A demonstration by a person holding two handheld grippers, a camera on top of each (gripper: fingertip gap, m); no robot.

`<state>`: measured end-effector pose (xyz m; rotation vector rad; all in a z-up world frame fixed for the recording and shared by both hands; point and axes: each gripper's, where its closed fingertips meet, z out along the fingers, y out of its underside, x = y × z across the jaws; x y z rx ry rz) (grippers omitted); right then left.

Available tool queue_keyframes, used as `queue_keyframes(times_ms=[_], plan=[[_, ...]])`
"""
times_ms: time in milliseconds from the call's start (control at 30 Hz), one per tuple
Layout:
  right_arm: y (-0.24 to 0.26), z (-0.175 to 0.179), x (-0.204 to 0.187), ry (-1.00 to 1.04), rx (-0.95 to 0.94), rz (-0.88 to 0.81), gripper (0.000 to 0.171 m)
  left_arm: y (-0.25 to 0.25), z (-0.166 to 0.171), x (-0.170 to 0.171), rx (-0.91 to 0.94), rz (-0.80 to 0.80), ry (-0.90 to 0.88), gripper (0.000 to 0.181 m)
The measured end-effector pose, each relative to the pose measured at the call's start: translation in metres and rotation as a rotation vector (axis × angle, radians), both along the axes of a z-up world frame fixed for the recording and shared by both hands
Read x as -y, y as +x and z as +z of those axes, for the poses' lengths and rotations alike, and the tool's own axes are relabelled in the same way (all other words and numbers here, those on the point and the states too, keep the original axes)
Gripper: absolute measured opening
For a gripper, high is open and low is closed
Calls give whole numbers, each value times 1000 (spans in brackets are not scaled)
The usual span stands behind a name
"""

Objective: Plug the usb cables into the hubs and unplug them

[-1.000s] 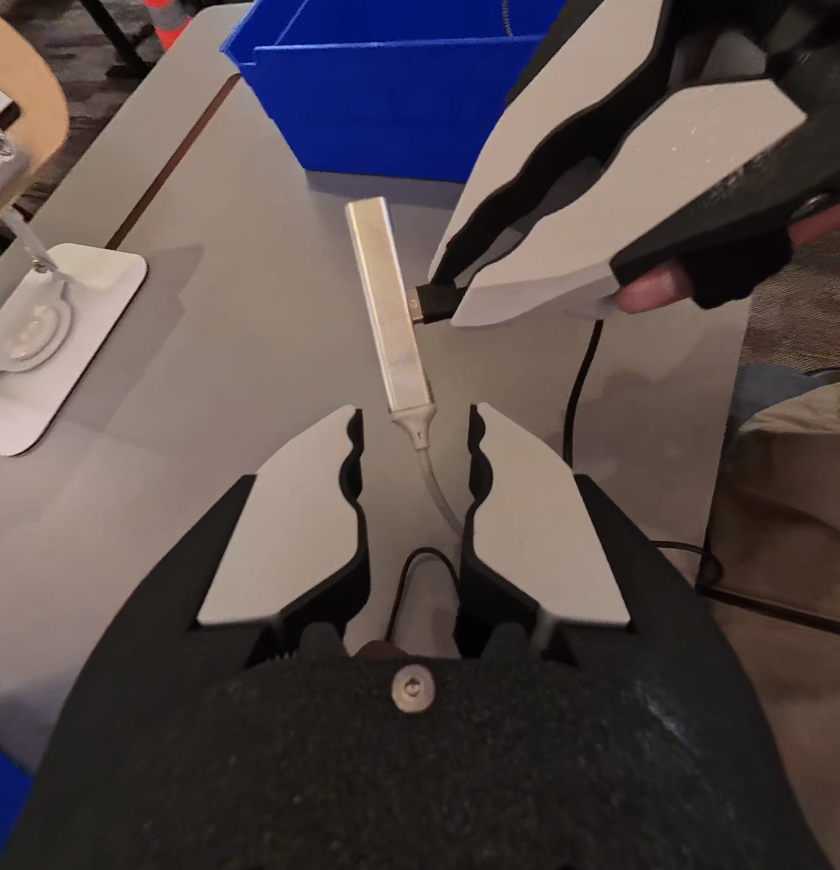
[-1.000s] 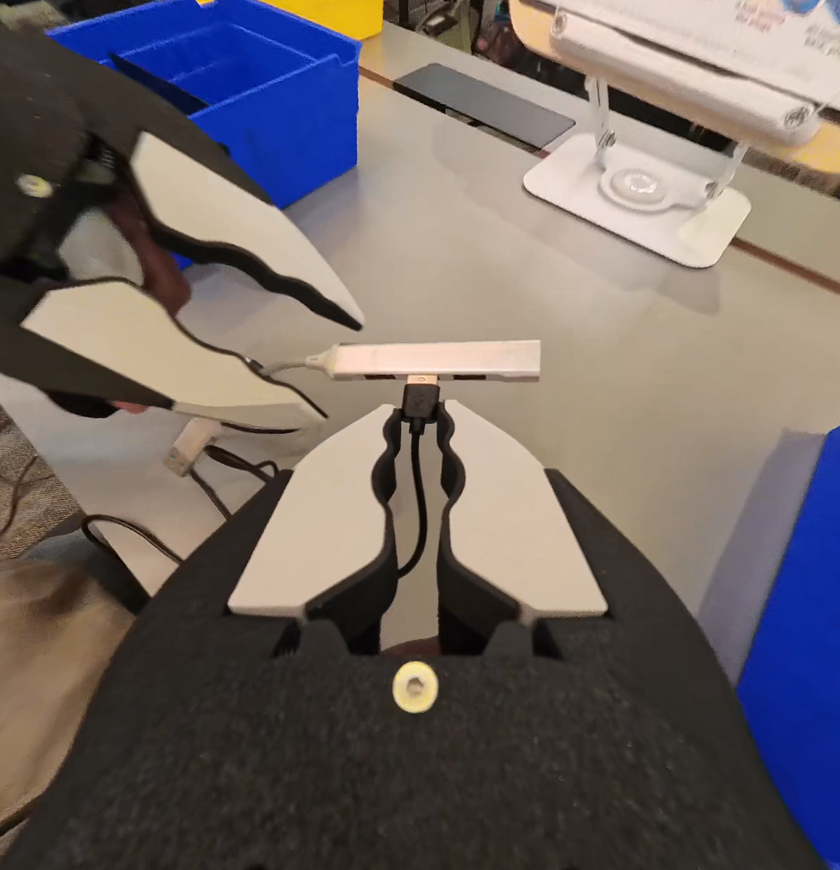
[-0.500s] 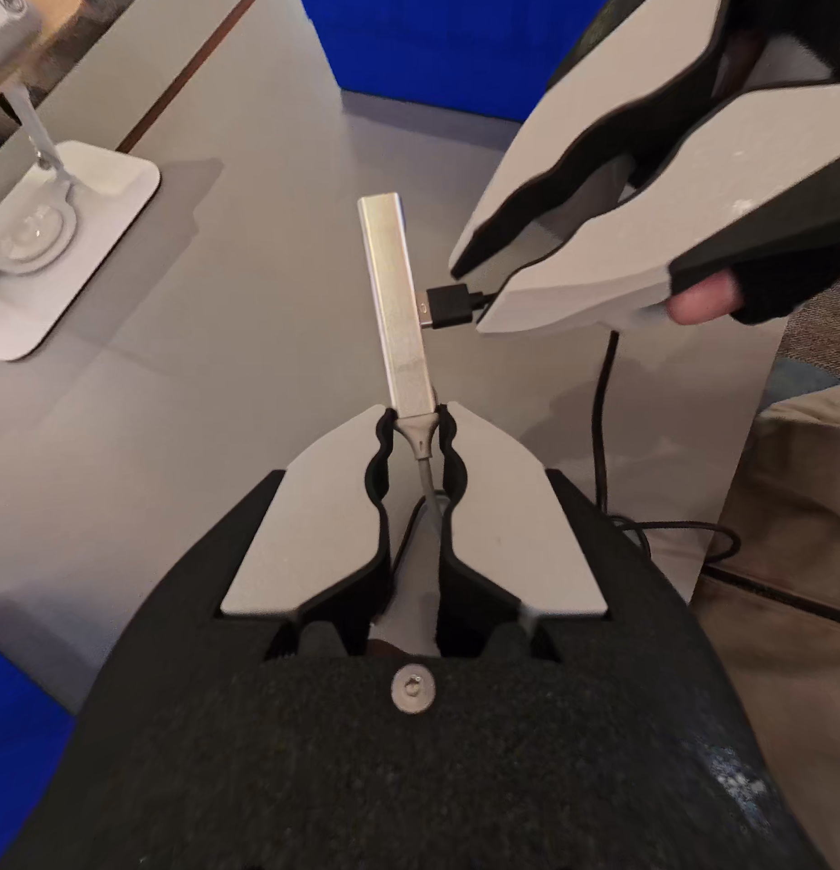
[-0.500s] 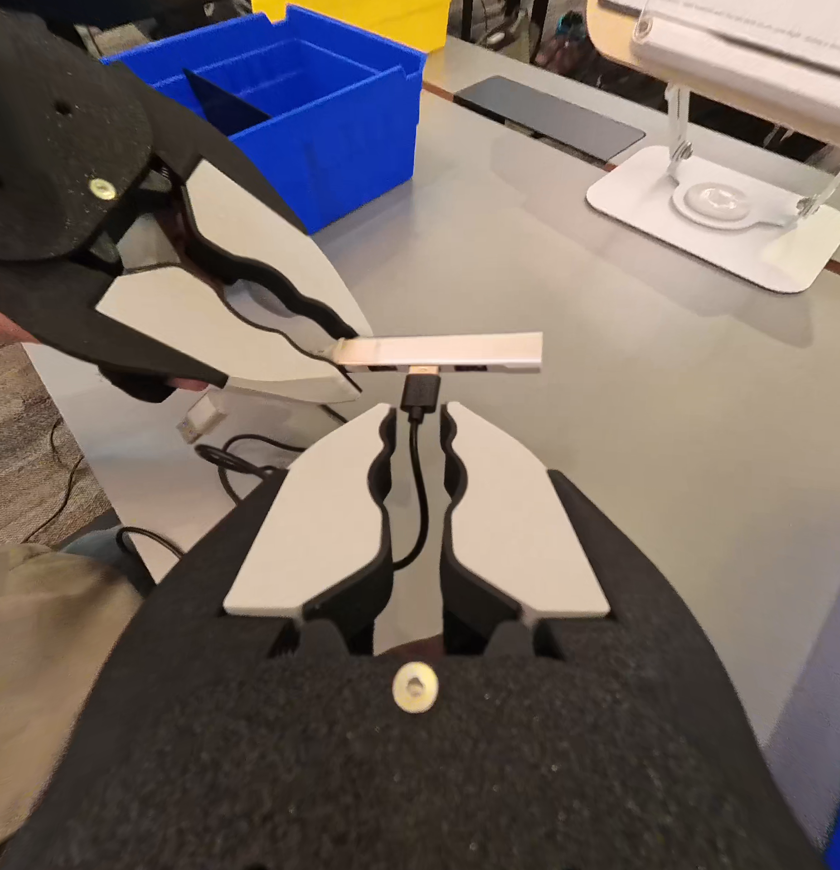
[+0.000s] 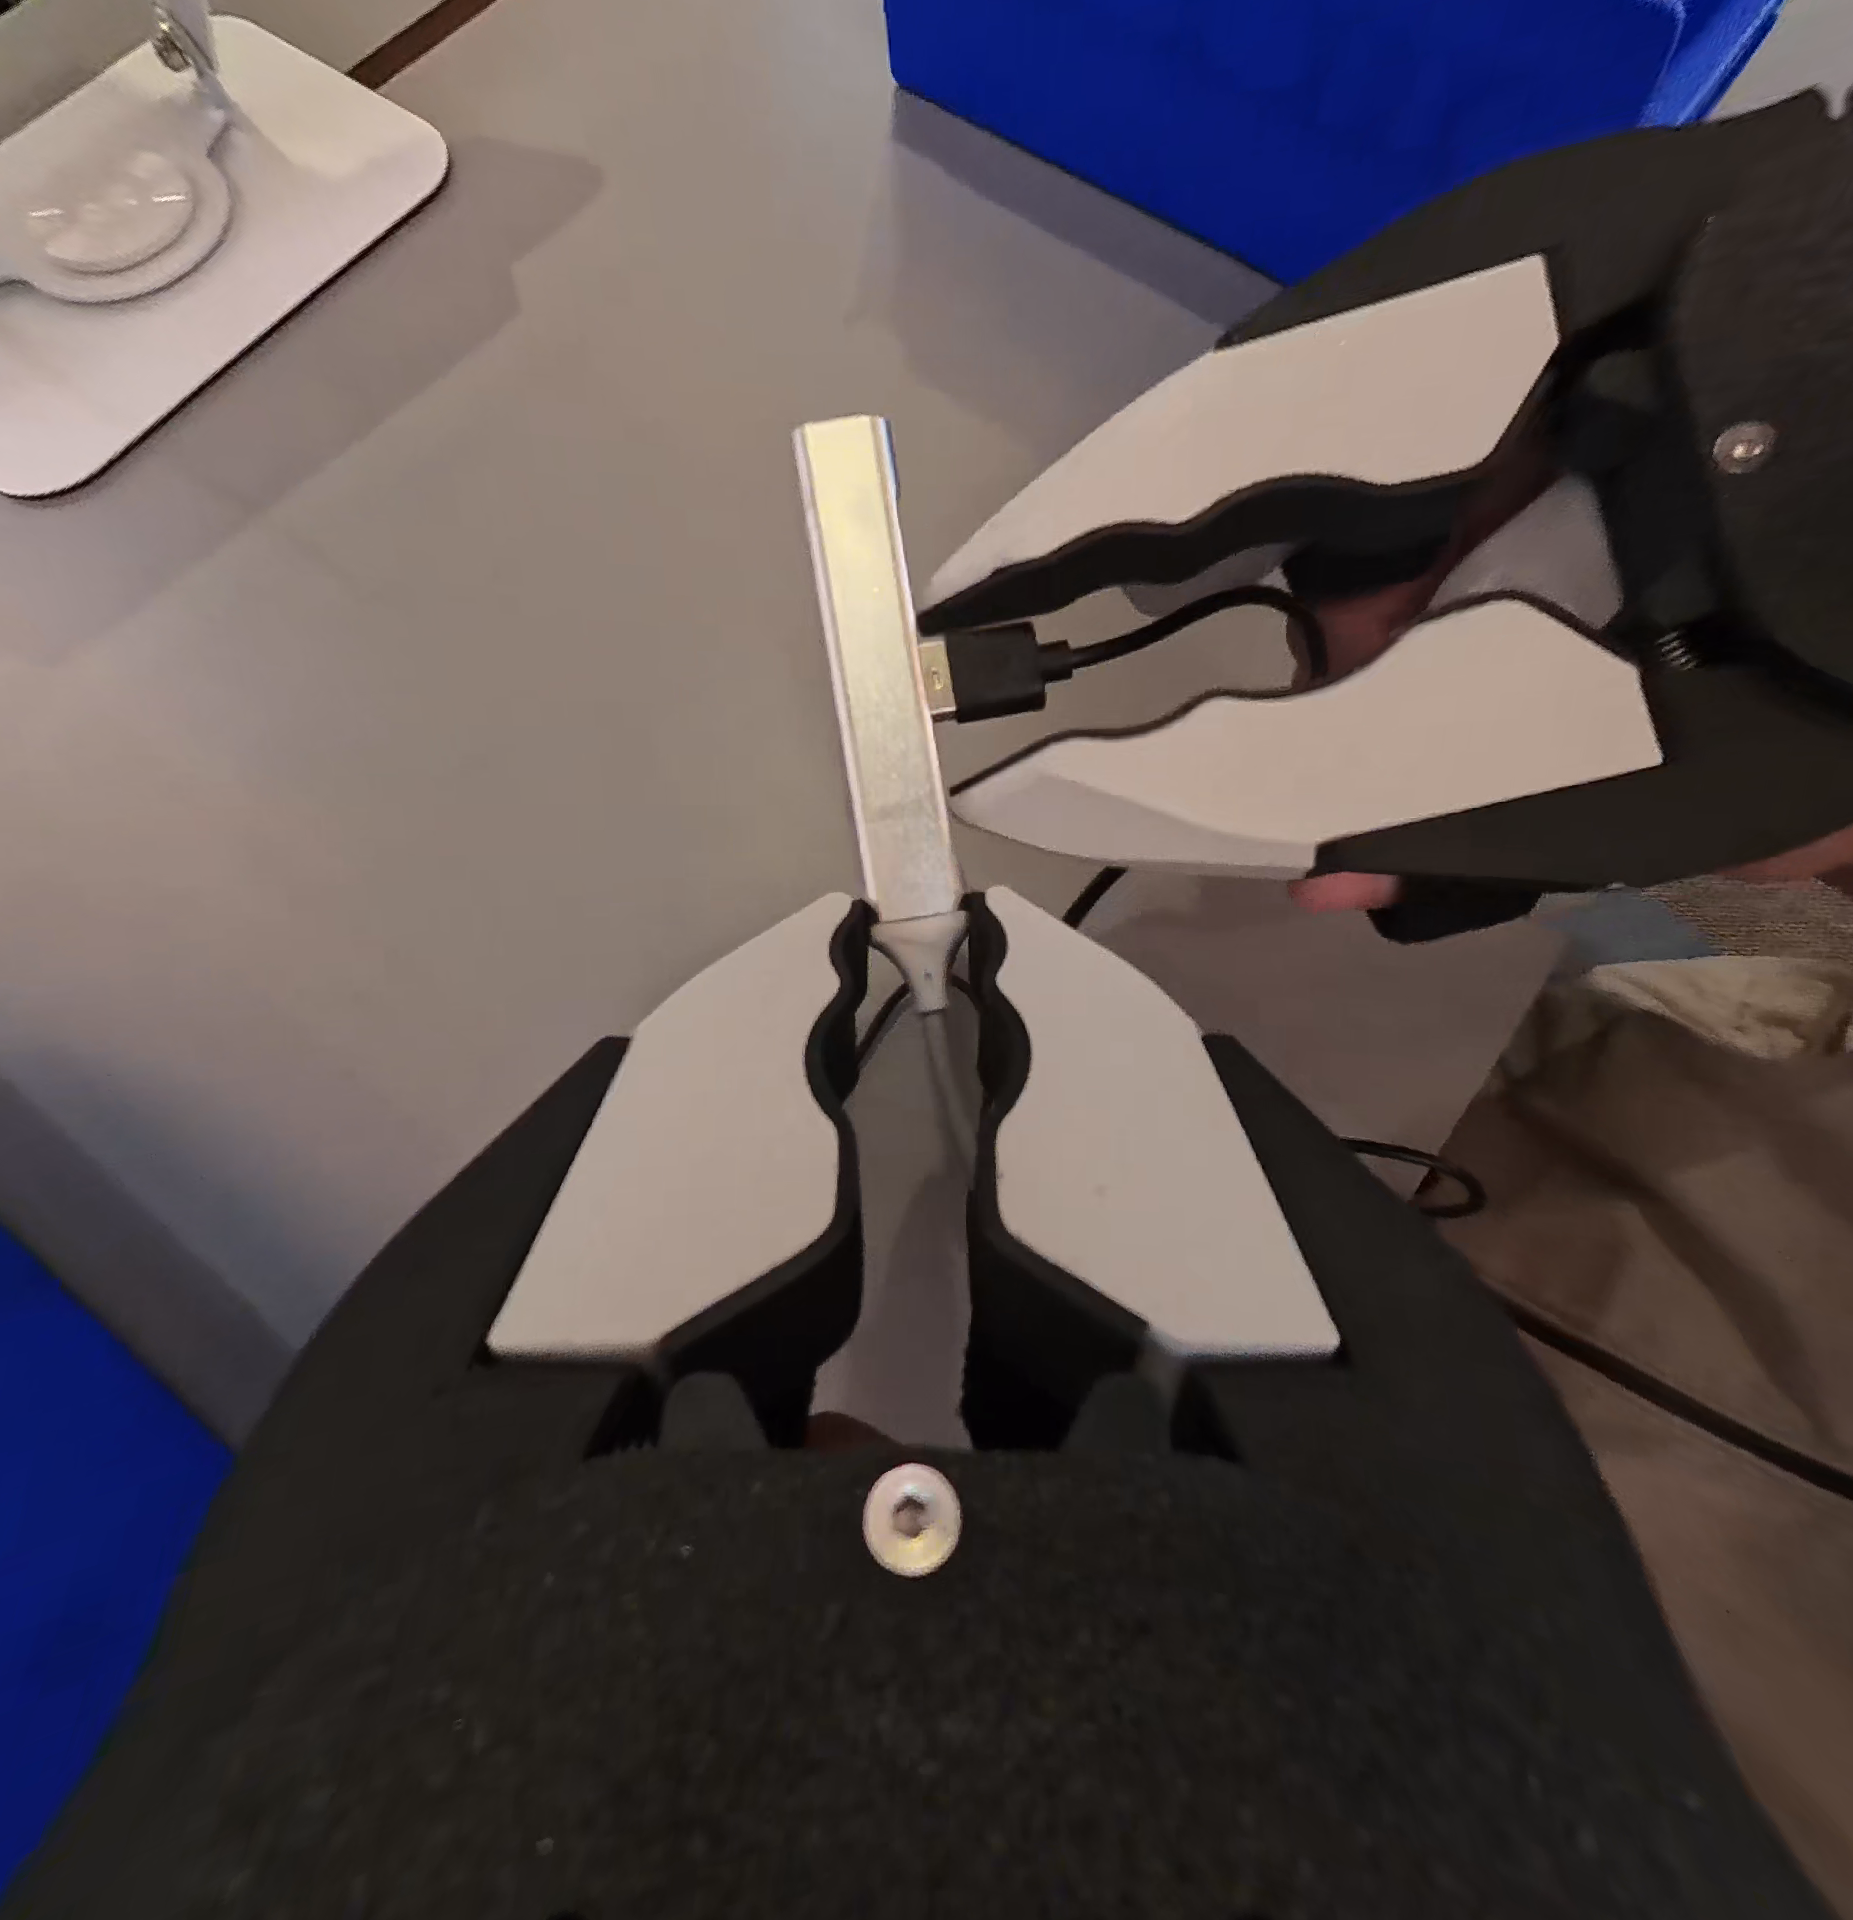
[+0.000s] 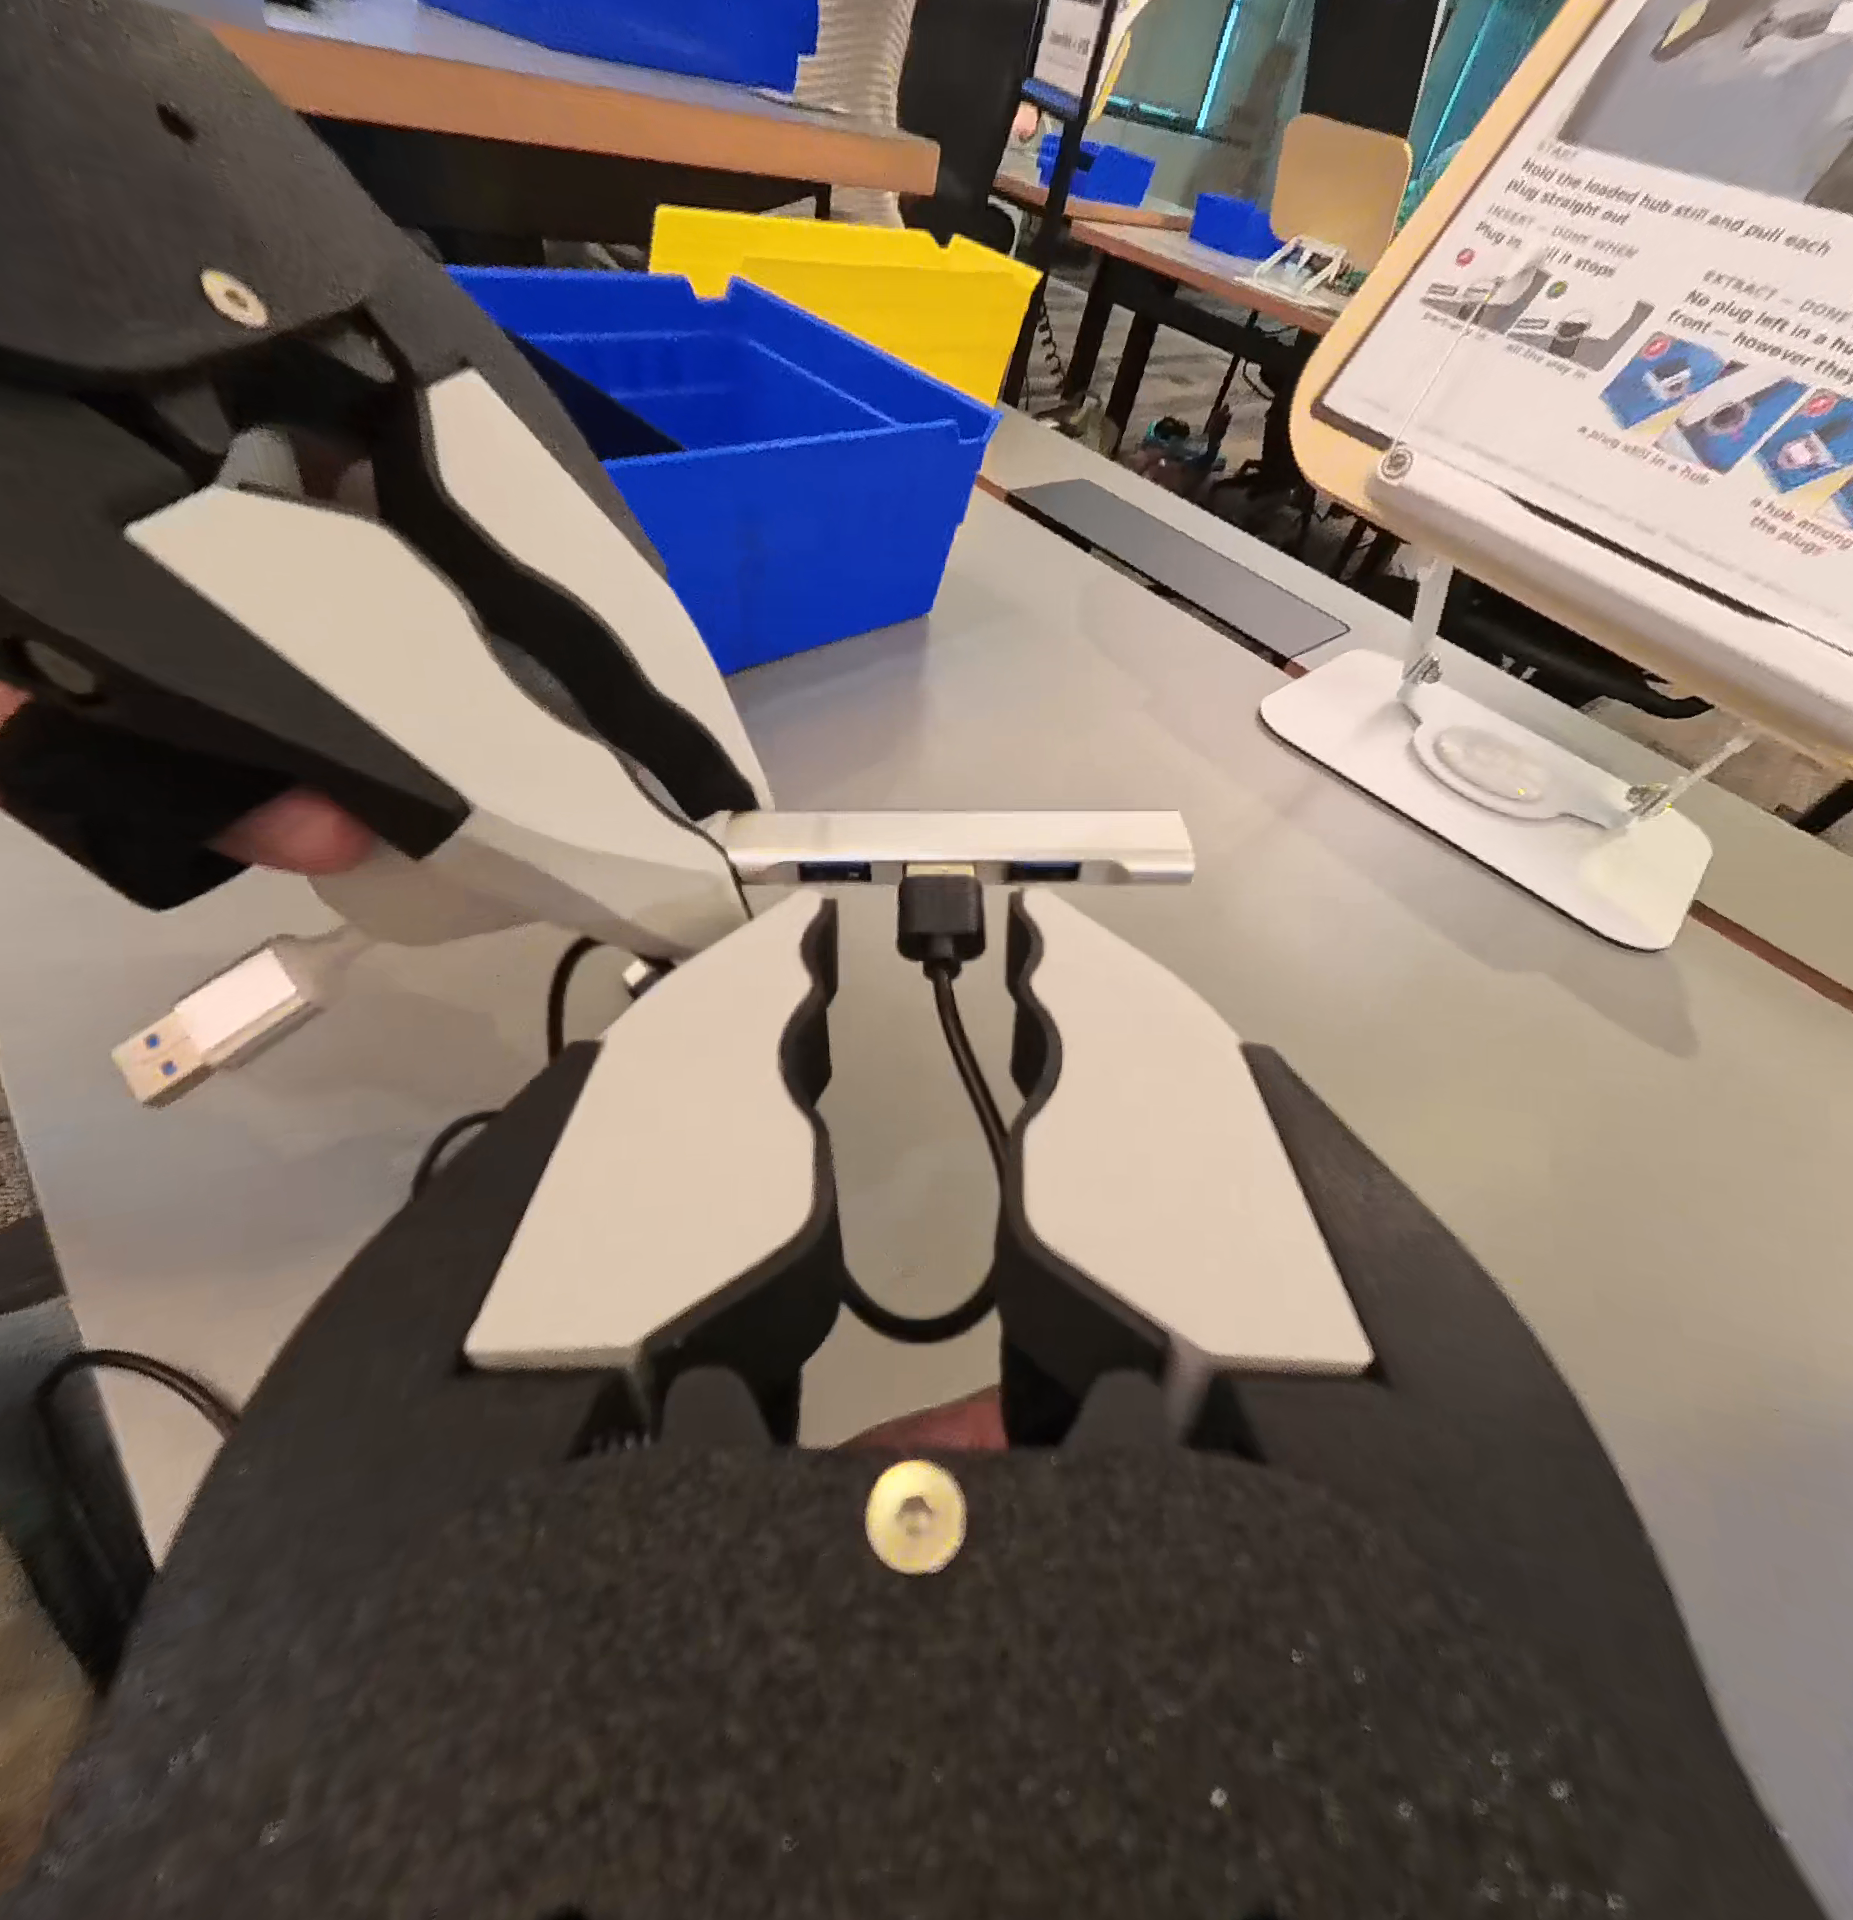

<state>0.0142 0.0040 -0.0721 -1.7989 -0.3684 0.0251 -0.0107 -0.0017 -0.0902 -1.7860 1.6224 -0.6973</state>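
A slim silver USB hub is held above the grey table. My left gripper is shut on the hub's cable end. A black USB plug sits in the hub's side port. My right gripper is open around the plug without touching it. In the right wrist view the plug is in the middle port of the hub, between the spread fingers of my right gripper. My left gripper holds the hub's left end. The hub's own silver plug dangles below it.
A blue bin stands behind the left gripper, with a yellow bin beyond it. A white stand with an instruction sheet stands at the back right. The black cable trails over the table's near edge. Less than 4 cm separates the two grippers' tips.
My left gripper closed on the hub's cable end and lifted the hub off the table. My right gripper, shut on the plug a second ago, has opened, with the plug in the hub.
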Motion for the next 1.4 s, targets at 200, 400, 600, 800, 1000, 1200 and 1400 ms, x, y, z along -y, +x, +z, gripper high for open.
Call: queue_keyframes(times_ms=[200,400,600,800,1000,1200,1400], plan=[[1,10,1,44,-1,-20,15,-1,4,1,13,10,-12,18],[3,5,-1,28,-7,-54,15,1,1,-3,27,46,-21,17],[6,1,-2,40,18,-87,15,4,-3,-6,41,79,-28,17],[11,2,-3,70,16,-121,15,9,-2,-10,82,126,-38,17],[21,2,-3,112,22,-250,15,20,-4,-16,129,217,-6,17],[30,-5,-2,100,53,-355,15,28,-12,-13,142,259,-27,17],[29,-6,-1,101,8,-308,15,26,-10,-14,153,272,-6,17]])
